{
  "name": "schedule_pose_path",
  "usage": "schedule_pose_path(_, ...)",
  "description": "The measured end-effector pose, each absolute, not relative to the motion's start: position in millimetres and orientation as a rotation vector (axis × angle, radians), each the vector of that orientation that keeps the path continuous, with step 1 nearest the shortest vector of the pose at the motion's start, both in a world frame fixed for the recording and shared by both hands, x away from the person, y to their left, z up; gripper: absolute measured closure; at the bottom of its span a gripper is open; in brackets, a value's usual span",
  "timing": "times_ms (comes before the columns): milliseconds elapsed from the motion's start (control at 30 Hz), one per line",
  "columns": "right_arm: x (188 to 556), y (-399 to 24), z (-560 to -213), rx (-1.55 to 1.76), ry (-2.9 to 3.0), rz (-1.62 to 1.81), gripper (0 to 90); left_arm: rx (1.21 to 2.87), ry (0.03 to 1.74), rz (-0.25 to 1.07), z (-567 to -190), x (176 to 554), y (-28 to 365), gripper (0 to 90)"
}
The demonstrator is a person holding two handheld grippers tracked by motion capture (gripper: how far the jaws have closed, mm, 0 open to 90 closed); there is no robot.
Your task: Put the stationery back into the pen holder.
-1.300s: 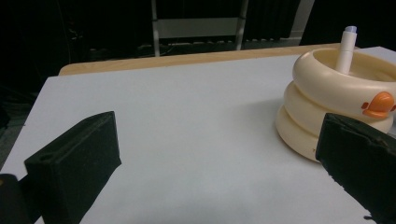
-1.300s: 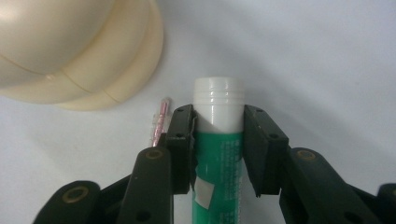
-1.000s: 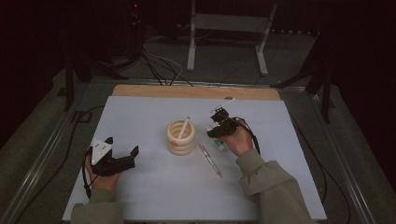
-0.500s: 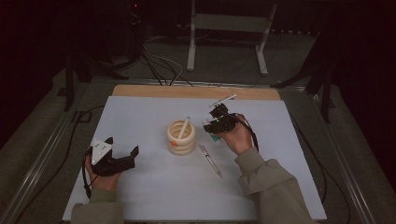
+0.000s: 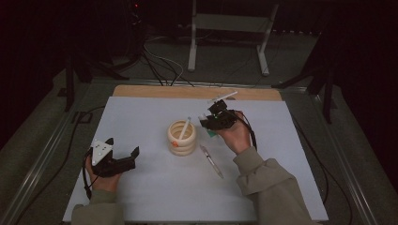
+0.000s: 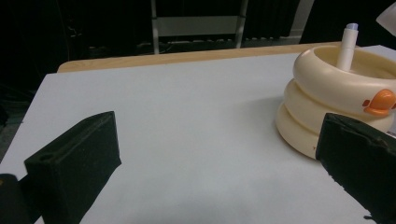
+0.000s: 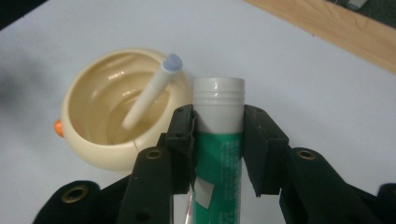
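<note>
Step in hand: carrying the glue stick (image 7: 218, 140) to the holder (image 5: 182, 137). Right claw (image 7: 218, 140) clamps the stick at its white cap end, both pads flat on the barrel, held off the worktop (image 5: 141, 187) just right of the holder. One pen (image 7: 149, 91) already leans inside the cream holder (ringed, orange knob on its side). Another pen (image 5: 211, 161) lies flat on the worktop, near the right wrist. Left claw (image 6: 210, 158) rests wide, nothing between its pads. Next, as I judge it: bring the stick over the rim, tip it upright, clear the leaning pen, then release.
</note>
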State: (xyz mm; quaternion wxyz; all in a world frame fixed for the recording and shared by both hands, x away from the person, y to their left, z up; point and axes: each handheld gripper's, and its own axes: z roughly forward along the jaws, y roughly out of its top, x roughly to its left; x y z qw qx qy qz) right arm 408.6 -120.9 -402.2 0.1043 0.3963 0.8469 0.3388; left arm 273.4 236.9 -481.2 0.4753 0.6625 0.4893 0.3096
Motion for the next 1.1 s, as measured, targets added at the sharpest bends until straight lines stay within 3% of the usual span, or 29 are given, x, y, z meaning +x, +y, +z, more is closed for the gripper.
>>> schedule_pose_path(1100,410,-91,-385,1.054,2.417,1.220,65.9,1.618,1.201,0.753,-482,274,238,0.4)
